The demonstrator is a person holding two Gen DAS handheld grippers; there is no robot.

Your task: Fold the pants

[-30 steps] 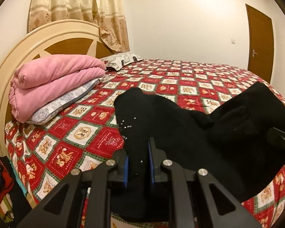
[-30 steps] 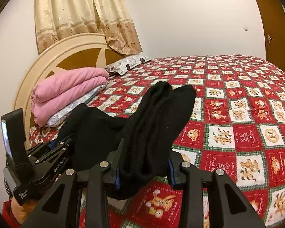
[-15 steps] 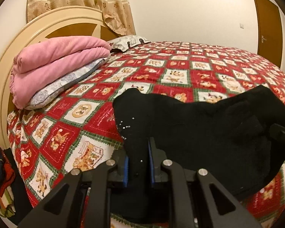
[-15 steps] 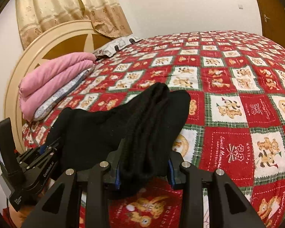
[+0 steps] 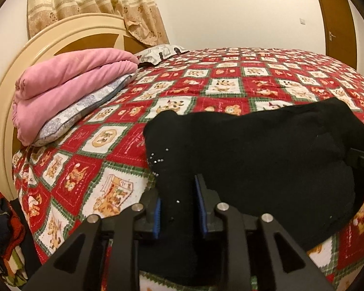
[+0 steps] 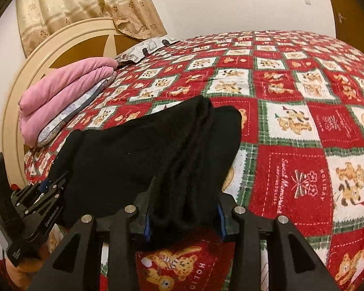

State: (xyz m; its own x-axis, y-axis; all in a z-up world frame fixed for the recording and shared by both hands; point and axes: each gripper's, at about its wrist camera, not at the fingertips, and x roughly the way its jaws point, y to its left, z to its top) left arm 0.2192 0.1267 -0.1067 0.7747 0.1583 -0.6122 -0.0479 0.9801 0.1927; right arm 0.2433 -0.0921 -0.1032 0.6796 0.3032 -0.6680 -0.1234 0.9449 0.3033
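Warm, yellowish indoor light fills both views, fairly even, though its source lies outside them. The plain cream wall (image 5: 230, 12) is bright but not blown out. Fisheye bending curves the red-and-white checked teddy-bear bedspread (image 6: 303, 126) into a dome, with dark vignetting at the corners. The black knitted pants (image 5: 254, 150) swallow nearly all detail; folds are hard to read. Soft blur smears the bedspread prints slightly, perhaps from motion. Shadows are faint.
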